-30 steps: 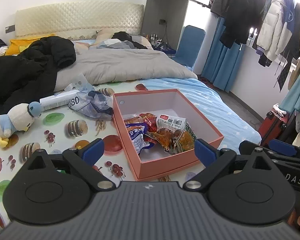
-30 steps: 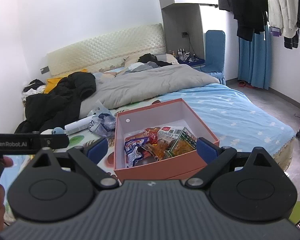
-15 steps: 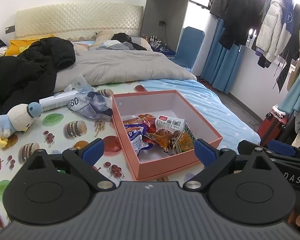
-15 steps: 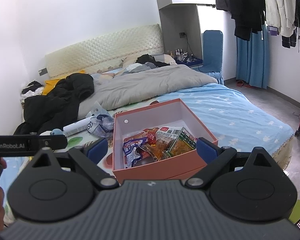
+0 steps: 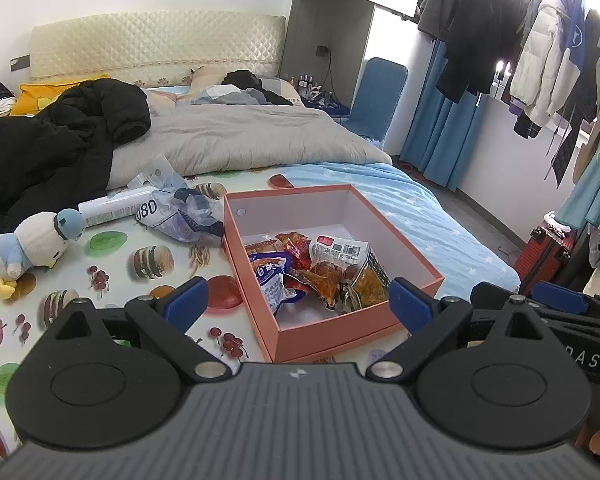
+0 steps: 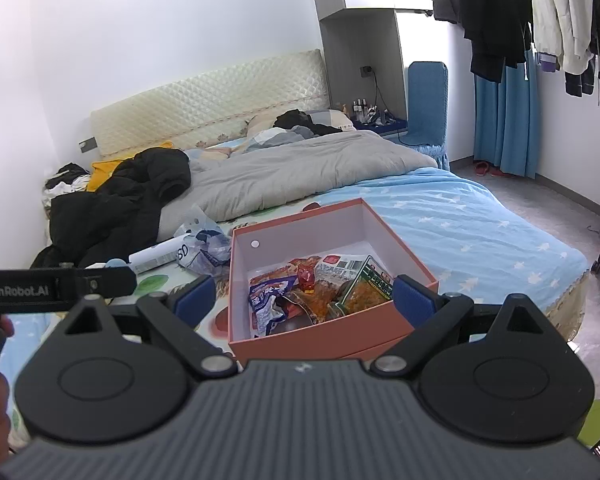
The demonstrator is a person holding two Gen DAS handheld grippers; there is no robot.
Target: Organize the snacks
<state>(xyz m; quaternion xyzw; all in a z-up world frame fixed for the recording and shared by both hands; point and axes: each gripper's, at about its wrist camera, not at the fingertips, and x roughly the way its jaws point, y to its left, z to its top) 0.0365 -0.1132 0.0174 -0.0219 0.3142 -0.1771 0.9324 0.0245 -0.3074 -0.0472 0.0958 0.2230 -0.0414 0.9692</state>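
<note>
Left gripper (image 5: 298,300): fingers spread wide, nothing between them, held above the near edge of the bed. Right gripper (image 6: 304,298): likewise wide apart and empty. Pink box (image 5: 416,258) sits open on the fruit-print mat (image 5: 148,258), centre of both views. Snack packets (image 5: 316,270) lie heaped in the near-left part of the box; far-right part bare. Left of the box: crumpled plastic bag (image 5: 180,216), white tube (image 5: 116,206), plush toy (image 5: 24,244). Black jacket (image 5: 52,140) at far left.
</note>
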